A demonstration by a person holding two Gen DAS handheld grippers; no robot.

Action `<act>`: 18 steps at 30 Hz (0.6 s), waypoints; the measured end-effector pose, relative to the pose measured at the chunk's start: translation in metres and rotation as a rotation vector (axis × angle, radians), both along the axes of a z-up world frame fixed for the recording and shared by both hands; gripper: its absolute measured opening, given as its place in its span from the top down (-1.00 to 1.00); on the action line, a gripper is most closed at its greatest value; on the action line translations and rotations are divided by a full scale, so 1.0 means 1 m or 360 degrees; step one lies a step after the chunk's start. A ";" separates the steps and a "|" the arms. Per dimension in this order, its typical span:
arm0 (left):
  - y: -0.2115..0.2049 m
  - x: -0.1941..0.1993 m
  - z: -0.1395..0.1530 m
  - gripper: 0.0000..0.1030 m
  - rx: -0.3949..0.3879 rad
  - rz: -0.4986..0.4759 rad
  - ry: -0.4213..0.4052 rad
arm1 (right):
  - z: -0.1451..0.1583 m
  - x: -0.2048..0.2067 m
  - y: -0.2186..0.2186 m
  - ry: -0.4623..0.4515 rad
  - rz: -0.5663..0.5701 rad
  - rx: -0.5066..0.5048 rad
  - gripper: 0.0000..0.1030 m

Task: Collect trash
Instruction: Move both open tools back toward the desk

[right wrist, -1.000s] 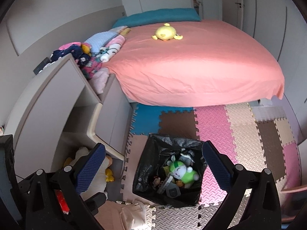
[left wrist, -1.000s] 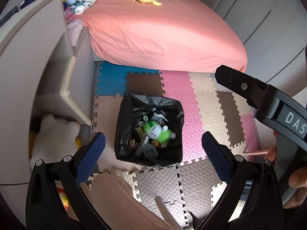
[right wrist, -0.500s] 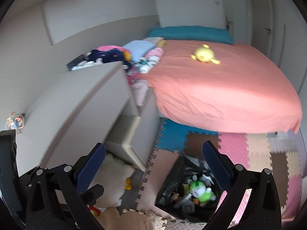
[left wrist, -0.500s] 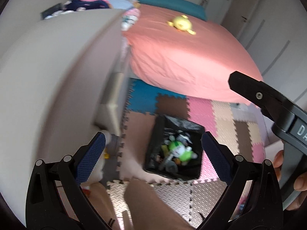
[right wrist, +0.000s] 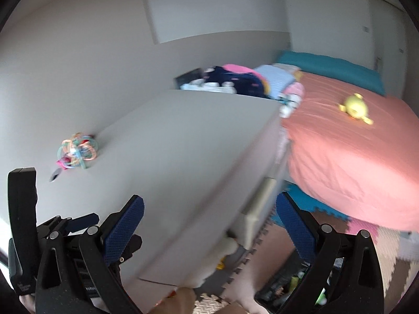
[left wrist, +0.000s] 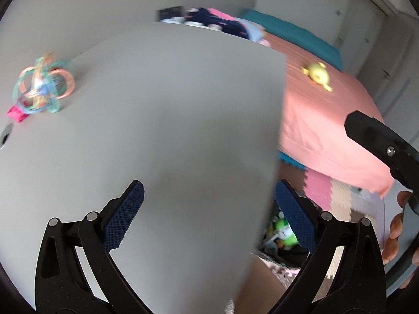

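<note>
Both claws, the left gripper (left wrist: 209, 209) and the right gripper (right wrist: 209, 222), gape wide with nothing between their pads. One ring toy (left wrist: 43, 86) lies on the grey desk top (left wrist: 170, 117), well ahead of them; one black trash bin (left wrist: 280, 240) sits on the floor beside the desk, and one yellow plush (right wrist: 353, 108) rests on the pink bed (right wrist: 353, 162)

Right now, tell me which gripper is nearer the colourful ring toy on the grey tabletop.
Left, probably. The left gripper hangs open over the tabletop, the ring toy ahead to its left. The right gripper hangs open at the table's edge, farther back.
</note>
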State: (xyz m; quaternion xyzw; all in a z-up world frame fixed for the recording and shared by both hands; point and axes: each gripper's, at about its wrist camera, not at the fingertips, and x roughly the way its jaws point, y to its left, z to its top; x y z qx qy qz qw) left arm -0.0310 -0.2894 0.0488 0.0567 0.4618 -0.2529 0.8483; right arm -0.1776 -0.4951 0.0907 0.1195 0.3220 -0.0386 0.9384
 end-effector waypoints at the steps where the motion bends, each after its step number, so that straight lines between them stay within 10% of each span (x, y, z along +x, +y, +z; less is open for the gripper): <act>1: 0.010 0.005 0.001 -0.88 0.0000 0.0030 -0.0001 | 0.001 0.007 0.009 -0.0005 0.0037 -0.0001 -0.95; 10: 0.106 0.045 0.003 -0.88 0.0032 0.0354 -0.0012 | 0.004 0.066 0.096 -0.0023 0.0418 -0.0010 -0.95; 18: 0.174 0.077 0.003 -0.88 0.0050 0.0662 0.0008 | -0.002 0.117 0.155 0.0020 0.0661 0.0050 -0.55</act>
